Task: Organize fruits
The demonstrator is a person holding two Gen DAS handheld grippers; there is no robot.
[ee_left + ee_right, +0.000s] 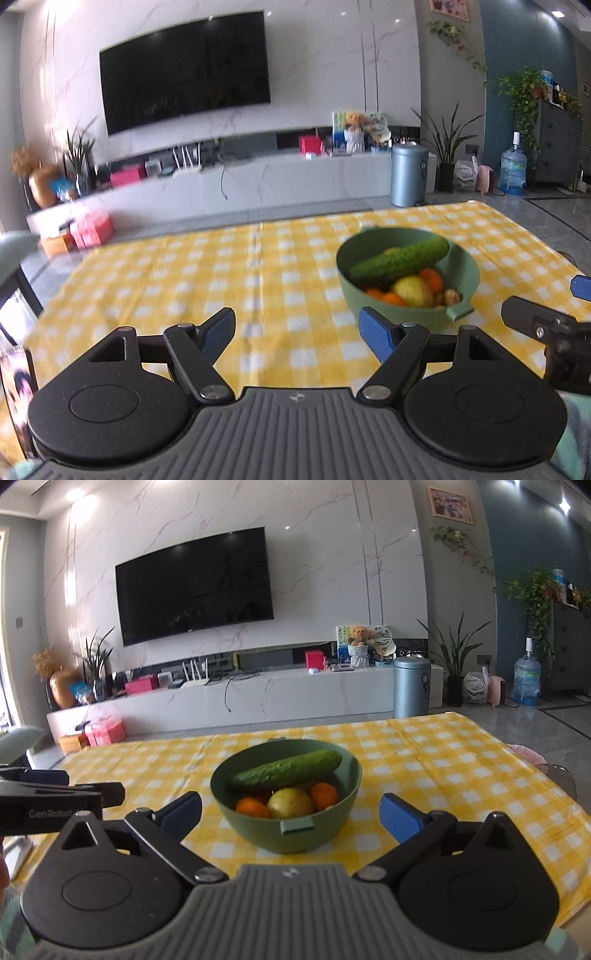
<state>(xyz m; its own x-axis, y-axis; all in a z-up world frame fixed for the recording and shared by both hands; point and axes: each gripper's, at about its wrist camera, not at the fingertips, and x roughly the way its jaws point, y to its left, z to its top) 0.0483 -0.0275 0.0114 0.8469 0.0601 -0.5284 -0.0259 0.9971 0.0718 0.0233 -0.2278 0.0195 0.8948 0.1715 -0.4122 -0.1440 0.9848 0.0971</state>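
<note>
A green bowl (325, 836) stands on a yellow checked tablecloth (443, 760). It holds a cucumber (288, 770) lying across the top, a yellow lemon-like fruit (290, 803) and small oranges (324, 794). My right gripper (291, 814) is open and empty, just in front of the bowl, its fingers level with the bowl's sides. In the left wrist view the bowl (417, 314) with the cucumber (399, 258) sits ahead to the right. My left gripper (297, 332) is open and empty over bare cloth, left of the bowl. The right gripper's finger (532, 319) shows at the right edge.
The table's far edge (332, 727) faces a TV wall with a low white cabinet (258, 698). A blue bin (412, 686) stands on the floor beyond the table. The left gripper's arm (59, 801) shows at the left of the right wrist view.
</note>
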